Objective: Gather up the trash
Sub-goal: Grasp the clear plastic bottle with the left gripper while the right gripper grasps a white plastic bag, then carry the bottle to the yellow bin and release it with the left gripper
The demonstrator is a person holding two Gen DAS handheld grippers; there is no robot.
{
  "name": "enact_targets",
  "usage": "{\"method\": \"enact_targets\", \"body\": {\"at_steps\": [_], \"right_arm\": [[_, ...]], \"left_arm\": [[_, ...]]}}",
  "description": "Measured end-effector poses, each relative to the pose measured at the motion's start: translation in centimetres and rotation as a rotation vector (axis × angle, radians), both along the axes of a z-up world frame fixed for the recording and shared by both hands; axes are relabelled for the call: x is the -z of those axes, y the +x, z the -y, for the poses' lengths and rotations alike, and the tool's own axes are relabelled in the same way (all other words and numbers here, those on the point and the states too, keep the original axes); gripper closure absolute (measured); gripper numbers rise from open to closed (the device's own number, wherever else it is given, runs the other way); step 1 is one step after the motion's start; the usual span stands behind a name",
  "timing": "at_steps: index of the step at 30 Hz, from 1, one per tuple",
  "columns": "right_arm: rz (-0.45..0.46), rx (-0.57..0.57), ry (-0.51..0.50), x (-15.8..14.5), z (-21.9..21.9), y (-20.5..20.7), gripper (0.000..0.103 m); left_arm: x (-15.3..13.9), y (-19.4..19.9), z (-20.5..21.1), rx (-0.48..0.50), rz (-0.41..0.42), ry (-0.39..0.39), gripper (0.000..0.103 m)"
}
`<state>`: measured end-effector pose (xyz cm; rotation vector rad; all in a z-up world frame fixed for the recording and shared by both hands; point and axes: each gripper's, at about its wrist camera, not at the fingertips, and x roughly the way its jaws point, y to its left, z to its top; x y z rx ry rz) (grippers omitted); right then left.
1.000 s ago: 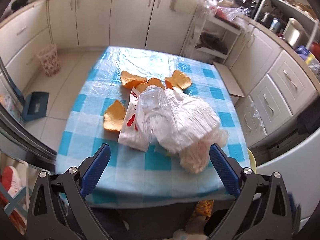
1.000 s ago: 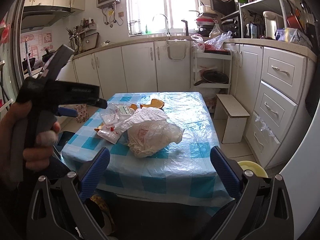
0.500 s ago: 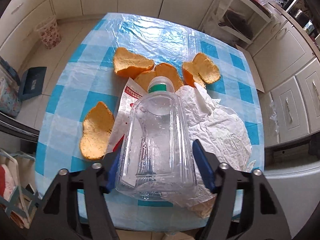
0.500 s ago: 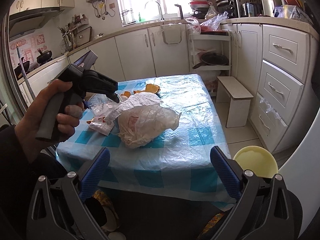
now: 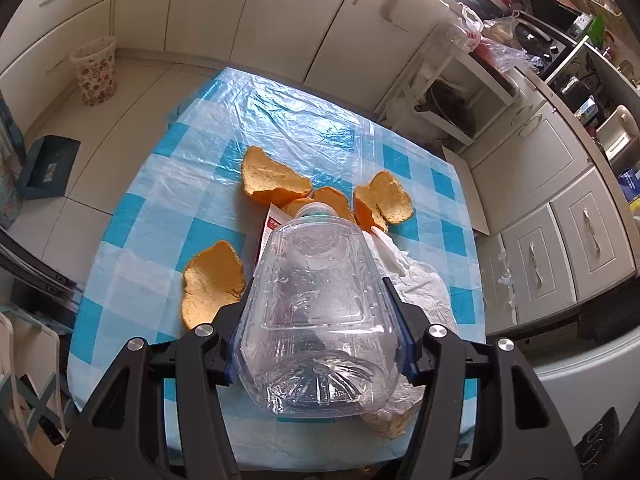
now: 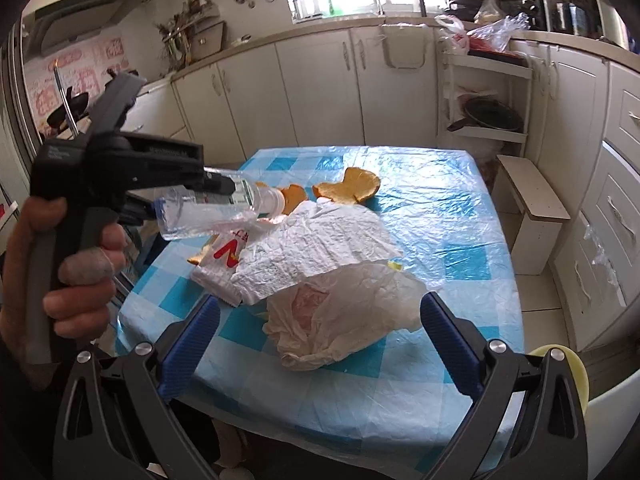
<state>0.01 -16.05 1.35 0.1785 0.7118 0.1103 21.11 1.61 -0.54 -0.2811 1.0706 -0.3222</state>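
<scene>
My left gripper point(image 5: 318, 320) is shut on a clear plastic bottle point(image 5: 316, 312) with a green-banded cap and holds it lifted above the table; the bottle point(image 6: 216, 210) also shows in the right wrist view, held by the left gripper point(image 6: 216, 190). Several orange peels point(image 5: 276, 180) lie on the blue-checked tablecloth point(image 5: 168, 200). A white and red wrapper point(image 6: 228, 252), crumpled white paper point(image 6: 316, 240) and a pale plastic bag point(image 6: 340, 316) lie in a heap. My right gripper point(image 6: 316, 340) is open and empty, near the bag at the table's front edge.
A floral wastebasket point(image 5: 96, 70) stands on the floor at the far left by the cabinets. A yellow bin point(image 6: 568, 368) sits below the table's right corner. A wooden stool point(image 6: 532, 208) stands right of the table. Cabinets line the back and right walls.
My left gripper came down over the bottle, closed on it and lifted it off the heap. My right gripper moved forward toward the plastic bag, still open.
</scene>
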Motion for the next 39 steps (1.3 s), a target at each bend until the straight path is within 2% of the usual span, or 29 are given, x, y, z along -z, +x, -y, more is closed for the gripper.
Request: {"method": "enact_targets", "body": {"at_steps": [2,6,9,11,12,13,15,17,19,26,31,36,39], "right_arm": [[-0.022,-0.043,-0.033,0.4,-1.0,1.2,0.007],[-0.057,-0.142,-0.202,1.2,-4.1,4.1,0.007],[-0.087,-0.165,-0.365,2.9,-5.4,6.5,0.007],[-0.107,-0.173,-0.4,3.8,-5.1,7.9,0.009],[-0.109,-0.17,-0.364,3.8,-4.8,8.4,0.015],[-0.112,-0.173,-0.304,3.6,-4.3,8.8,0.033],[-0.123,-0.164,-0.176,3.2,-3.2,9.2,0.051],[-0.126,-0.153,-0.111,3.1,-2.4,9.4,0.08],[-0.127,-0.151,-0.041,3.1,-2.1,9.6,0.092],[-0.034,-0.179,0.21,1.4,-0.2,9.0,0.095],[0.045,-0.121,0.375,0.0,3.3,7.9,0.098],[0.12,-0.045,0.457,-1.5,7.2,6.1,0.099],[0.158,0.007,0.479,-2.3,9.5,4.9,0.099]], "left_arm": [[-0.3,-0.1,-1.0,-0.022,0.017,-0.015,0.048],[-0.7,0.1,-2.6,-0.05,0.026,-0.04,0.048],[-0.4,0.3,-3.4,-0.066,0.014,-0.057,0.048],[-0.4,0.3,-3.8,-0.074,0.015,-0.061,0.048],[-0.4,0.3,-4.0,-0.076,0.017,-0.061,0.048],[-0.5,0.2,-4.2,-0.079,0.021,-0.061,0.048],[-0.6,0.2,-4.4,-0.078,0.026,-0.063,0.048],[-0.7,0.2,-4.5,-0.076,0.027,-0.067,0.048],[-0.7,0.2,-4.5,-0.073,0.026,-0.072,0.048],[-0.8,0.2,-4.4,-0.064,0.036,-0.08,0.048],[-1.4,-0.3,-4.2,-0.05,0.068,-0.079,0.048],[-2.7,-1.2,-3.1,-0.006,0.135,-0.067,0.048],[-3.3,-1.7,-2.4,0.029,0.165,-0.087,0.048]]}}
